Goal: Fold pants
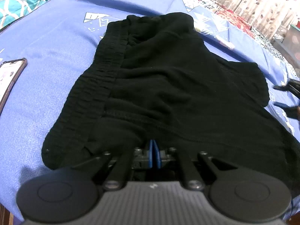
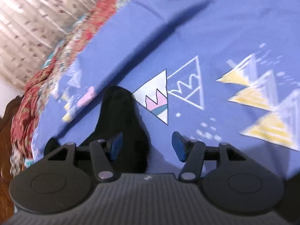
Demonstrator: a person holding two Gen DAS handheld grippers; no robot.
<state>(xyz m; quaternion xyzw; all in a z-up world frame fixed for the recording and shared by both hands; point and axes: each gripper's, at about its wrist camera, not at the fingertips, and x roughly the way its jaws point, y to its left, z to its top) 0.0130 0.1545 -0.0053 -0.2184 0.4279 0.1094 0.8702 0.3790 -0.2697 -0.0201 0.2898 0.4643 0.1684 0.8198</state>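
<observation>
From the left wrist: black fabric pants [image 1: 168, 86], folded into a thick bundle, spread across the middle of a blue bedsheet printed with white, pink and yellow triangles [image 1: 46, 97]. Ribbed elastic waistband [image 1: 101, 86] running down the bundle's left side, upper layer rumpled over it. Left gripper [image 1: 154, 150] at the near hem, blue pads pressed together with the dark cloth bunched over and around their tips; whether any fabric is pinched between them cannot be told. A phone in a dark case [image 1: 11, 78] lying flat on the sheet at the far left, well apart from the pants. At the right edge, the right gripper [image 1: 286, 97], blurred, its two dark fingers spread apart, just beside the bundle's right side. Beyond the sheet, a red floral bedcover [image 1: 234, 16] and a beige curtain with leaf print [image 1: 262, 0]. From the right wrist: much motion blur. Right gripper [image 2: 148, 146] with blue pads set wide apart, gripping nothing, above the same blue bedsheet [image 2: 206, 28]. A narrow lobe of the black pants [image 2: 121, 116] reaching forward on the sheet, passing beside and partly behind the left-hand pad [image 2: 116, 146]; contact unclear. Red floral bedcover [image 2: 37, 86] and beige curtain [image 2: 28, 18] off to the left.
</observation>
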